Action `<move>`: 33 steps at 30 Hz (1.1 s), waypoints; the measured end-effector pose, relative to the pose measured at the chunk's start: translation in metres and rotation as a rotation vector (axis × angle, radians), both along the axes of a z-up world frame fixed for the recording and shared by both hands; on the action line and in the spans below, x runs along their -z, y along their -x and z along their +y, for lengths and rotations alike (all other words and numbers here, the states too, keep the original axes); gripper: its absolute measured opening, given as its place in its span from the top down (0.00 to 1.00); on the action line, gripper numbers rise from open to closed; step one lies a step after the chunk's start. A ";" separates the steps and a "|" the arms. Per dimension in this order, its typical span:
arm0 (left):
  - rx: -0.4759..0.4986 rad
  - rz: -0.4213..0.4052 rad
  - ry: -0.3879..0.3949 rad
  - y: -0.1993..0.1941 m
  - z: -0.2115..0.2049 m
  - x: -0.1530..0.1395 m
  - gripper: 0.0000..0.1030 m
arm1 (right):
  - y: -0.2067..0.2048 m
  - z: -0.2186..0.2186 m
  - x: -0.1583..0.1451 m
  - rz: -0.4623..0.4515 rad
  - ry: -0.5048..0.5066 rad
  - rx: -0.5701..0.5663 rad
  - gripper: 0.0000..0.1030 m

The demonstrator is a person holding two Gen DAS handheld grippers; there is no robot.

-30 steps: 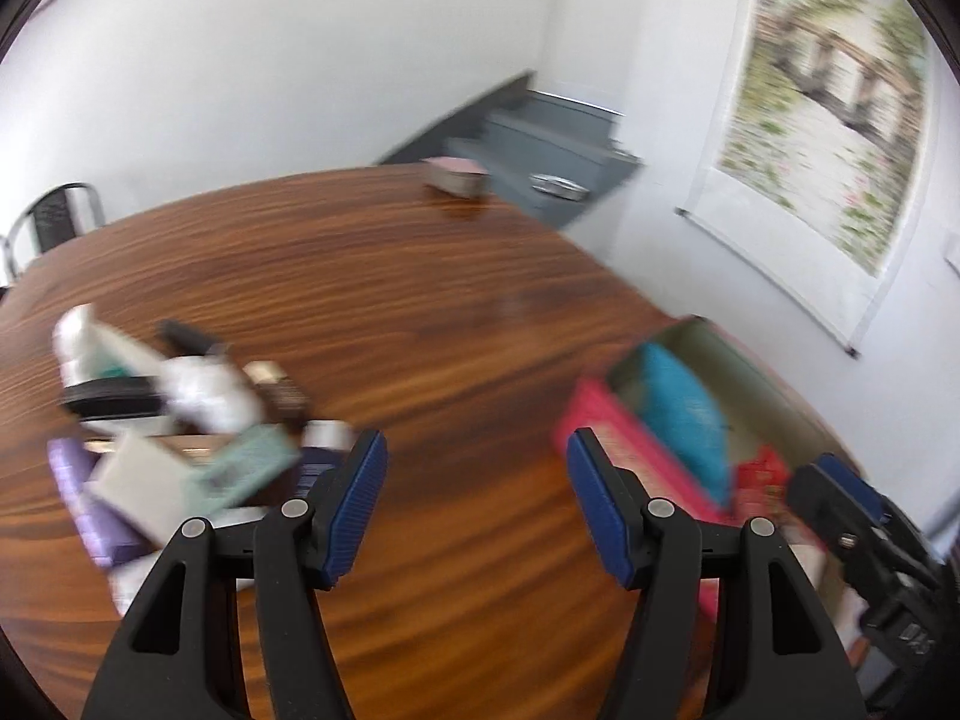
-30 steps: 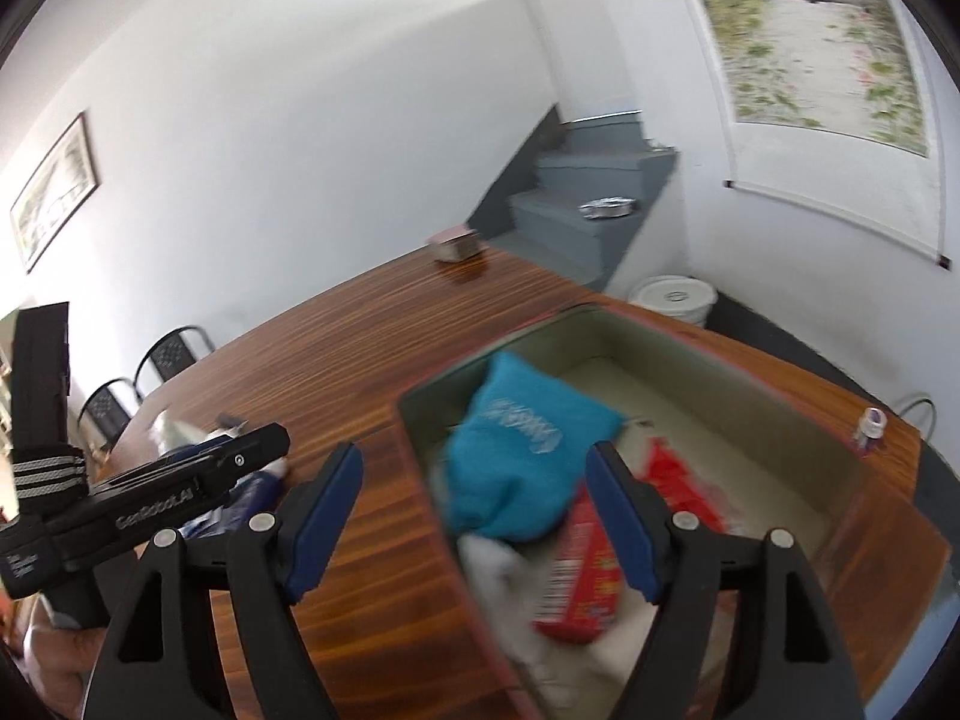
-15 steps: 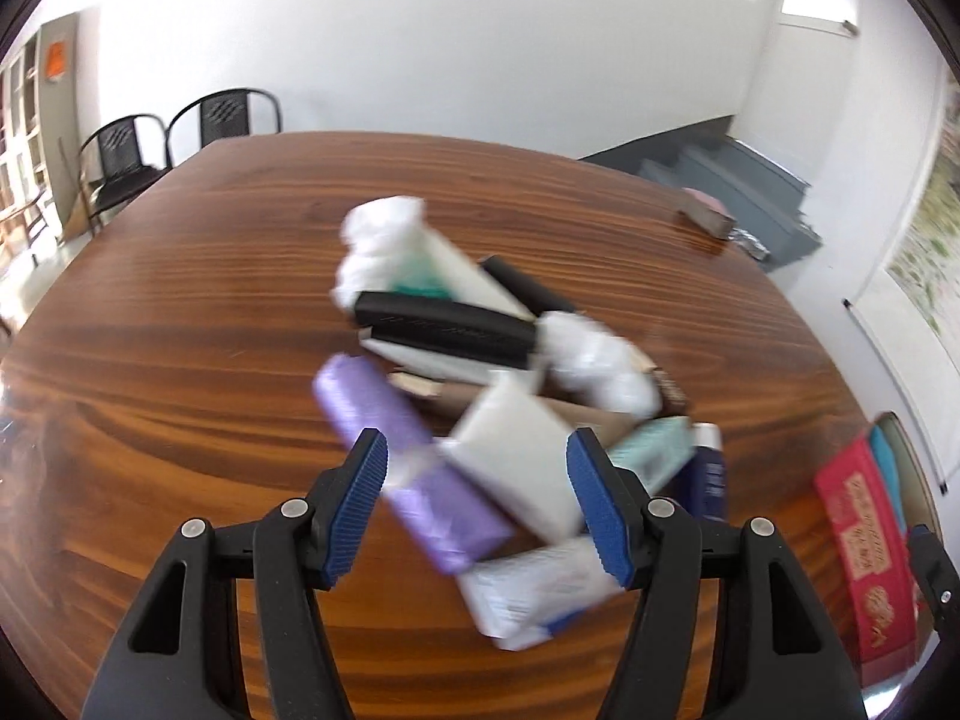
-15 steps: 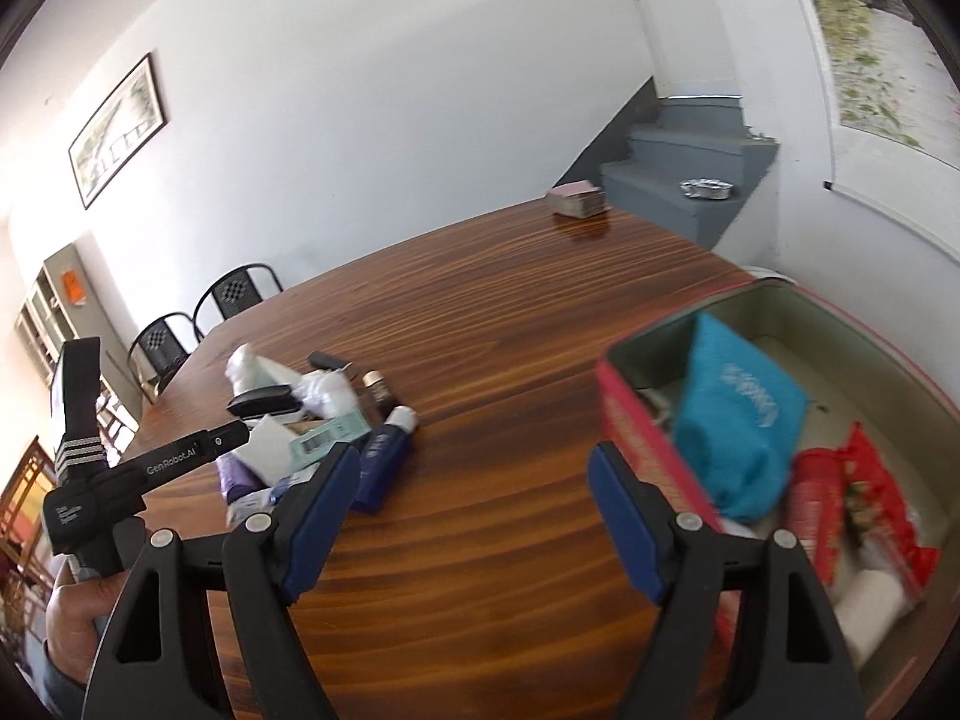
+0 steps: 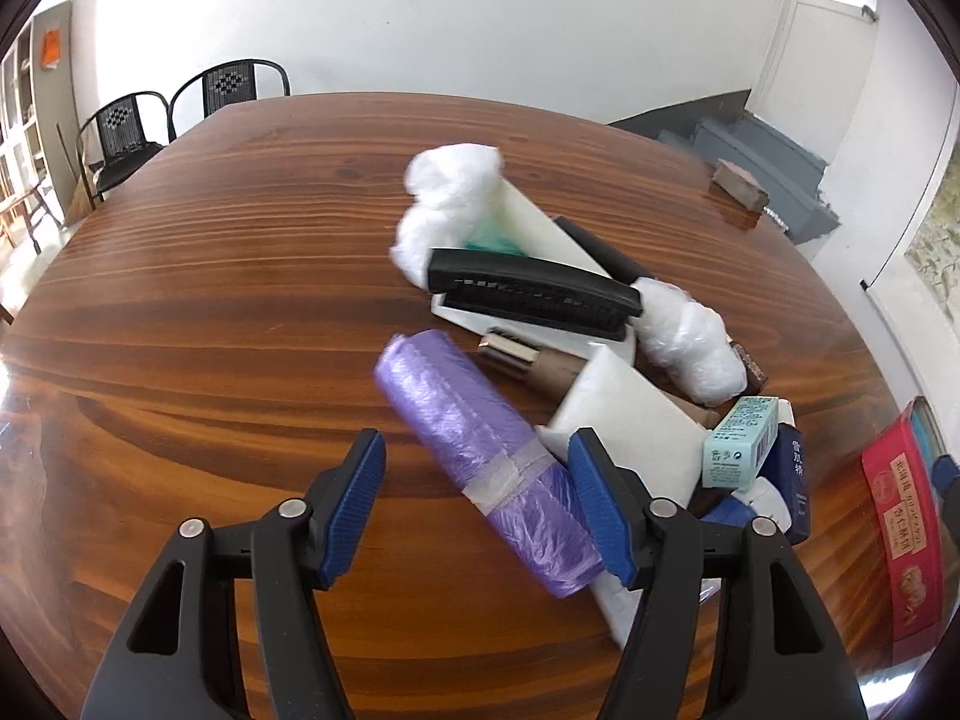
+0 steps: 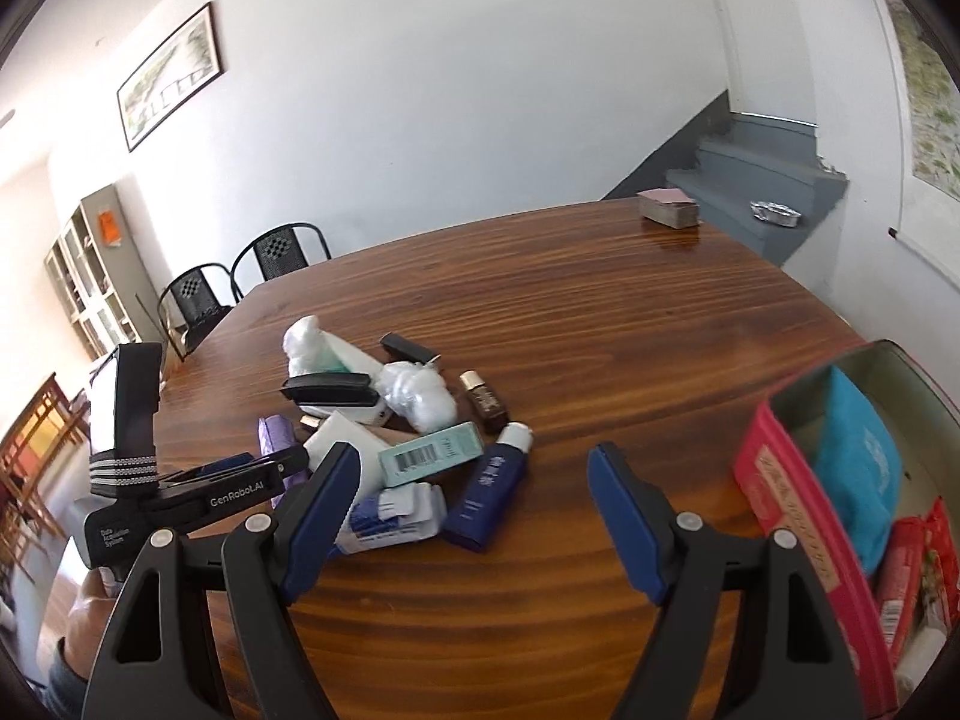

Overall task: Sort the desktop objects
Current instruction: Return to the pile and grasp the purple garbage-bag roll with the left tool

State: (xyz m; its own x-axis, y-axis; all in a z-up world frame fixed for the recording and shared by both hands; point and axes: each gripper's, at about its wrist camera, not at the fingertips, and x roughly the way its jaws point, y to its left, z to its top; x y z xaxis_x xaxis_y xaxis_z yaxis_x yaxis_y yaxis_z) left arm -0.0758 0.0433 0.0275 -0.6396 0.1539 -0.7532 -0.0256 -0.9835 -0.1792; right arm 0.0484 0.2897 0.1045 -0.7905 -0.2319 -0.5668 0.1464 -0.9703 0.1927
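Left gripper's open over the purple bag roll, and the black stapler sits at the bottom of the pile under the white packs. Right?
Not quite. The left wrist view shows the black stapler lying on top of the pile, resting over a white pack, not buried beneath. The rest holds: the left gripper is over the purple bag roll, jaws opening, pads not pressing it.

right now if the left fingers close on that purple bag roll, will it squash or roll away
The purple bag roll is thin wrinkled plastic film, so it will probably give and feel slick. It is a cylinder lying on the table, so a push could roll it. A tape band holds it, so it likely won't unwind.
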 end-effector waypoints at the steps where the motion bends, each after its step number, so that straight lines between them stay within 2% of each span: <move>1: -0.005 -0.002 -0.003 -0.001 -0.004 0.000 0.31 | 0.001 -0.002 0.003 -0.008 -0.001 -0.004 0.21; 5: -0.018 -0.006 0.019 -0.002 -0.017 0.002 0.31 | 0.006 -0.004 0.014 -0.049 -0.005 -0.018 0.21; 13: -0.002 -0.024 0.054 0.006 -0.021 0.006 0.31 | 0.006 -0.006 0.018 -0.056 0.001 -0.024 0.21; 18: 0.011 -0.018 0.121 0.020 -0.013 0.012 0.31 | 0.005 -0.007 0.020 -0.055 0.004 -0.035 0.21; 20: 0.018 -0.010 0.126 0.020 -0.015 0.013 0.42 | 0.007 -0.008 0.023 -0.075 0.019 -0.057 0.21; 21: 0.031 -0.007 0.109 0.019 -0.016 0.012 0.62 | 0.009 -0.008 0.025 -0.087 0.029 -0.067 0.21; 22: 0.032 -0.016 0.098 0.019 -0.018 0.012 0.66 | 0.010 -0.009 0.028 -0.101 0.040 -0.076 0.21; 29: 0.005 0.000 0.068 0.002 -0.033 0.003 0.66 | 0.016 -0.018 0.042 -0.170 0.082 -0.142 0.21; 33: 0.007 0.050 0.063 -0.014 -0.040 -0.011 0.66 | 0.018 -0.027 0.050 -0.242 0.172 -0.191 0.21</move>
State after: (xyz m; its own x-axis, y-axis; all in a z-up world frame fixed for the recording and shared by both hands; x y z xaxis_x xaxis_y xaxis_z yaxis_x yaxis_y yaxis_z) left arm -0.0622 0.0035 0.0384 -0.6760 0.1116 -0.7284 -0.0399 -0.9926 -0.1150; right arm 0.0303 0.2628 0.0548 -0.5711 -0.4708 -0.6725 0.2524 -0.8802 0.4019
